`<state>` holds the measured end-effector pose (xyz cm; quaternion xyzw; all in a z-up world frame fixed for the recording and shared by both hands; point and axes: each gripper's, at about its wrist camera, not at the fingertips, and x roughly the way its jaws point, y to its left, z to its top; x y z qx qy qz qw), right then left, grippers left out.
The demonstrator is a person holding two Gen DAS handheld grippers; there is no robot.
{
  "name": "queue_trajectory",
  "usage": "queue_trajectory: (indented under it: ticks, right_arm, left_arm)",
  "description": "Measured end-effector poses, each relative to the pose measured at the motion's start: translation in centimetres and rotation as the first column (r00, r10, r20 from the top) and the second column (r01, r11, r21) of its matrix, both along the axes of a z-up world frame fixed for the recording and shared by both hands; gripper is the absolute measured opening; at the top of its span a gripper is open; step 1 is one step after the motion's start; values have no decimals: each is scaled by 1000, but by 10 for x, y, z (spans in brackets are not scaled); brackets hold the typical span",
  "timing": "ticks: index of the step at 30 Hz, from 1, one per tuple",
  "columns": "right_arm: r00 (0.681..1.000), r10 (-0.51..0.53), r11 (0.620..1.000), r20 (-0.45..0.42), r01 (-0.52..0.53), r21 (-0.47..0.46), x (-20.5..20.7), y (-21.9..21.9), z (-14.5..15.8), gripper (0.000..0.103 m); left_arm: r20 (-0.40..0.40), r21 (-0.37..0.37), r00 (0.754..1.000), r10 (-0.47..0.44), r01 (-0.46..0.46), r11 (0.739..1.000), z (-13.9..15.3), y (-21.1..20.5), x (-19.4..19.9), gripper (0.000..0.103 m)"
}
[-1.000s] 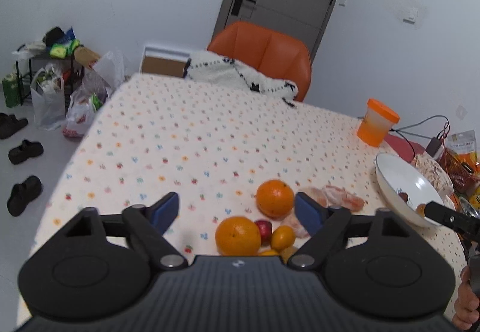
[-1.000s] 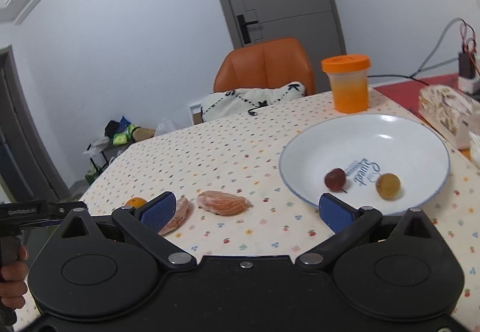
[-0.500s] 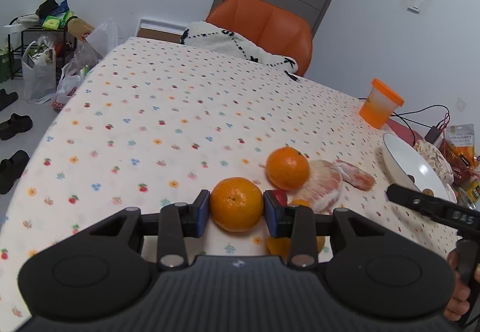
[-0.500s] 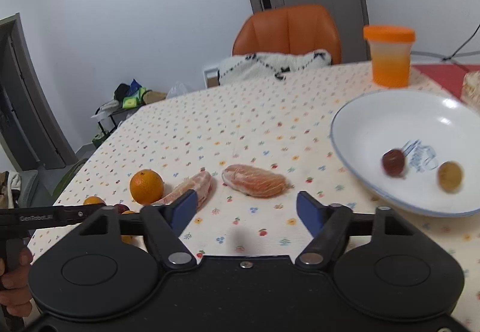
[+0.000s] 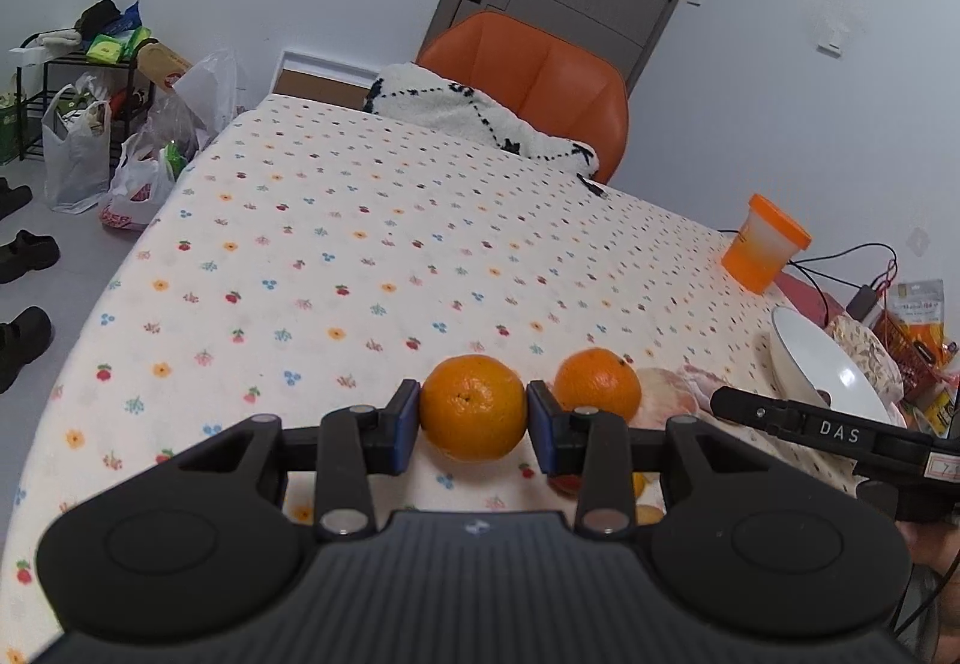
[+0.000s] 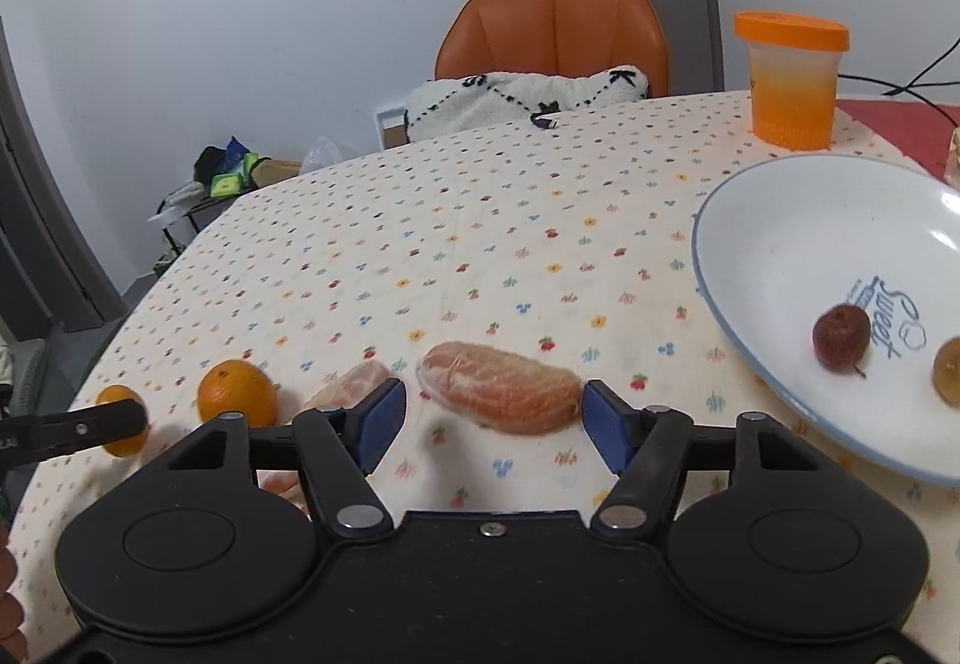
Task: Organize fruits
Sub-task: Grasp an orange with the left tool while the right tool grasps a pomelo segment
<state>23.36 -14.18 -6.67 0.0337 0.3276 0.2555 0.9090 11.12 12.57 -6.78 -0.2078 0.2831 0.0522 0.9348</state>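
Floral cloth covers the counter (image 5: 360,256), and most of its far half toward the orange chair (image 5: 540,70) lies bare — open room up to the rounded left edge. My left hand-held gripper (image 5: 474,427) is clamped on one orange (image 5: 474,407), both blue pads pressed against its sides. A second orange (image 5: 597,383) sits just beside it on the right, with peeled citrus pieces beyond. My right hand-held gripper (image 6: 492,421) is spread wide on either side of one peeled segment (image 6: 501,387); another segment (image 6: 354,385) lies to its left. The white plate (image 6: 780,220) at the right holds two small fruits — one dark red (image 6: 841,335), one yellowish (image 6: 948,370). An orange-lidded cup (image 6: 791,79) stands behind the plate.
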Motion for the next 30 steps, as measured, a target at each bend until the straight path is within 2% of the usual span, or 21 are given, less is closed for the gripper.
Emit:
queue_trajectory:
  ticks: [10,19,25,30]
  right_arm:
    - [999,-8,997,42,11,-80,11,25,-1,73]
    - [997,-1,985,81,15,-171,12,40,-3,75]
    - [996,-9,983,93,26,-182,7,36,-3,69]
    - [997,-27,991,78,37,-132,3,21,0,67]
  left_arm:
    - [8,-15,1000,1,-1,1000,-3,5,5,36]
    - [9,-30,1000,10,-9,999,-7,11,4,36]
    - [18,-22,1000,2,-2,1000,-1,8,2,36]
    - [22,-16,1000,2,-2,1000,3,4,1,37]
